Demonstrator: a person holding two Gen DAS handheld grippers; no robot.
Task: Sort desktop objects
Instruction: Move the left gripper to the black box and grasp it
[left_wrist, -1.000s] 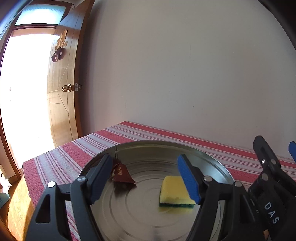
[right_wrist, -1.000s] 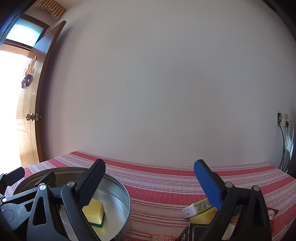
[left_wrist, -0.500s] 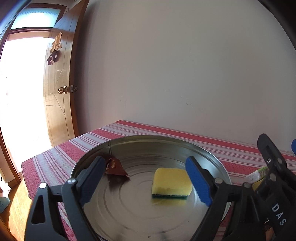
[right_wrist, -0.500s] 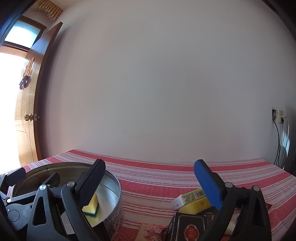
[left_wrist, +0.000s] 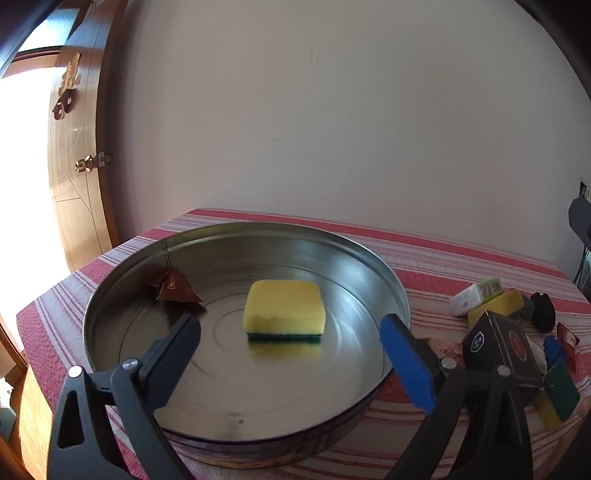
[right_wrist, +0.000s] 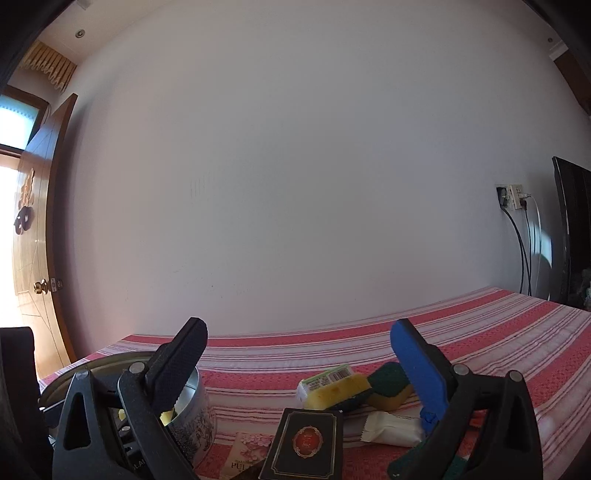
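A round metal tin sits on the striped tablecloth. In it lie a yellow sponge with a green underside and a brown wrapper. My left gripper hovers over the tin's near side. Its jaws are opening and nothing is between the pads; the sponge lies just beyond the fingertips, untouched. My right gripper points level over a pile of loose items, its jaws opening with nothing between them. Below it lie a black box with a red emblem, yellow sponges and a white packet.
The tin stands left of the pile. A small green-and-white box, a green-topped sponge and a pink booklet are in the heap. A wooden door stands beyond the table's left edge. Wall socket and cables hang at right.
My left jaws have widened and drawn back from the sponge, which stays in the tin. My right gripper has swung right from the tin towards the pile and left the left wrist view.
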